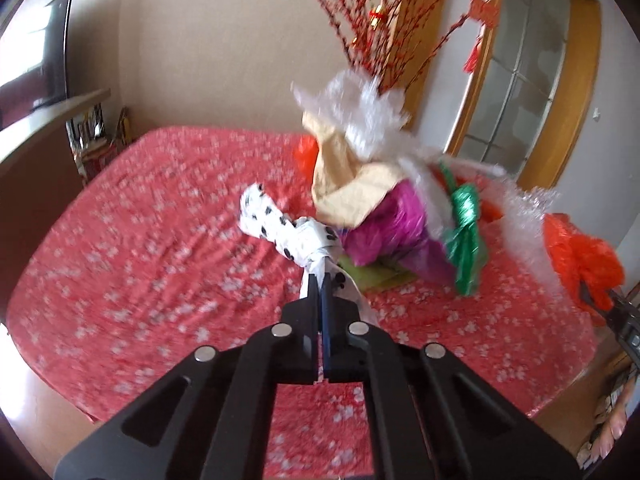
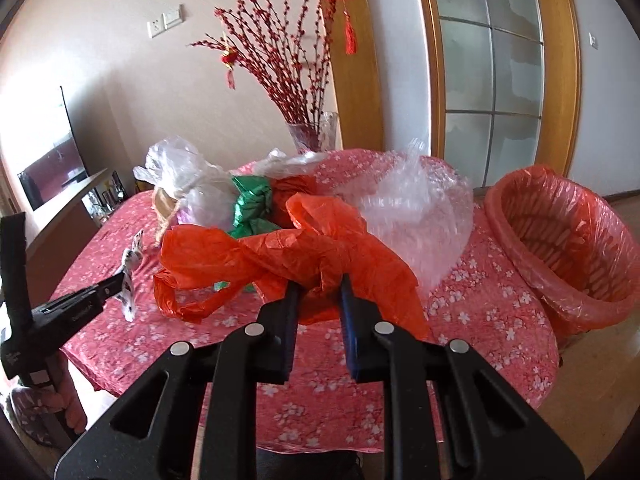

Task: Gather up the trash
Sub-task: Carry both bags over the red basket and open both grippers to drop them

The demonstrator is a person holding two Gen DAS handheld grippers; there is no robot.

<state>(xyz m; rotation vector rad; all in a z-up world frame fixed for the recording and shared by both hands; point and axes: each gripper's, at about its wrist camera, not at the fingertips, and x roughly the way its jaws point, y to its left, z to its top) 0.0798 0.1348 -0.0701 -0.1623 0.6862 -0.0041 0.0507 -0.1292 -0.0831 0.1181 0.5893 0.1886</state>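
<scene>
1. Pink blossom tablecloth (image 2: 492,292) is carrying a heap of wrappers, with the lined bin (image 2: 560,240) sitting off its right edge.
2. Right gripper (image 2: 318,284) is pinching the orange bag (image 2: 280,248), nearer the bin.
3. Left gripper (image 1: 320,284) is clamping the spotted paper (image 1: 280,228), which is stretching away leftward.

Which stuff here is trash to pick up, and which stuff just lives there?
For the job: spotted paper, orange bag, bubble wrap, green foil, purple wrapper, lined basket.
Just there: vase of red branches, tablecloth, television.
</scene>
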